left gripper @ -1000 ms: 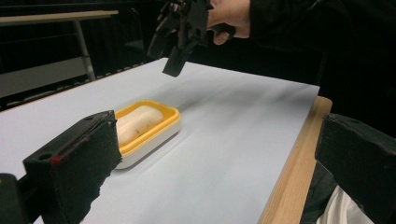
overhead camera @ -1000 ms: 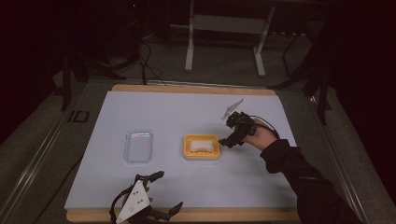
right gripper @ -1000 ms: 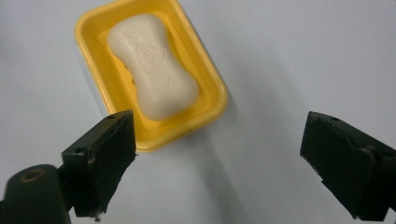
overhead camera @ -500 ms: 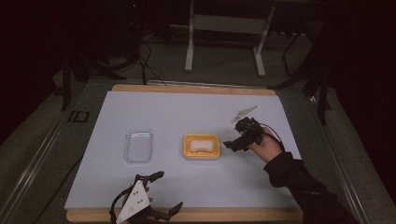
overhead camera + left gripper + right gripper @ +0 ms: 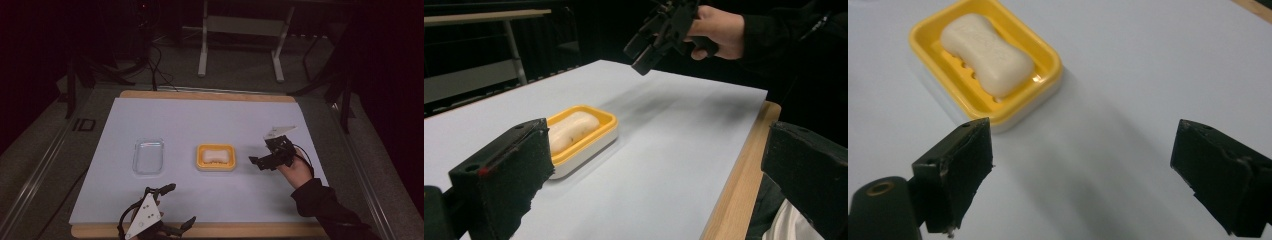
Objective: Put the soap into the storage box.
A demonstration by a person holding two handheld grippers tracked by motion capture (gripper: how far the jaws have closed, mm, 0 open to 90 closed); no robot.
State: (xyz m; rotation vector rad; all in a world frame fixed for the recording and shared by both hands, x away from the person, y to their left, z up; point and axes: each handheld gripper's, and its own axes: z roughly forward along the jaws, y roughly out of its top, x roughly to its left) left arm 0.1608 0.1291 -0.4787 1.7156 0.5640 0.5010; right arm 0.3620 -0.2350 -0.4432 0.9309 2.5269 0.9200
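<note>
Holding right gripper (image 5: 260,162) jaws apart at 3 o'clock of soap dish (image 5: 215,157); we see clear lid (image 5: 148,156) at its 9 o'clock, path unobstructed; left gripper (image 5: 170,207) jaws apart.

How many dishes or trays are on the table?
2. A yellow soap dish holding the soap sits mid-table; a clear tray lies to its left. Nothing suggests a hidden one.

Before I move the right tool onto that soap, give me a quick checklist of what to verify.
1. Right tool jaws wide apart, nothing held: ok.
2. Soap bar lying flat inside the yellow dish: ok.
3. White mat between right tool and dish bare: ok.
4. Left tool parked at the near edge, jaws apart, out of the way: ok.
5. Clear lid left of the dish, apart from it: ok.
6. Soap loose in the dish: cannot tell.
</note>
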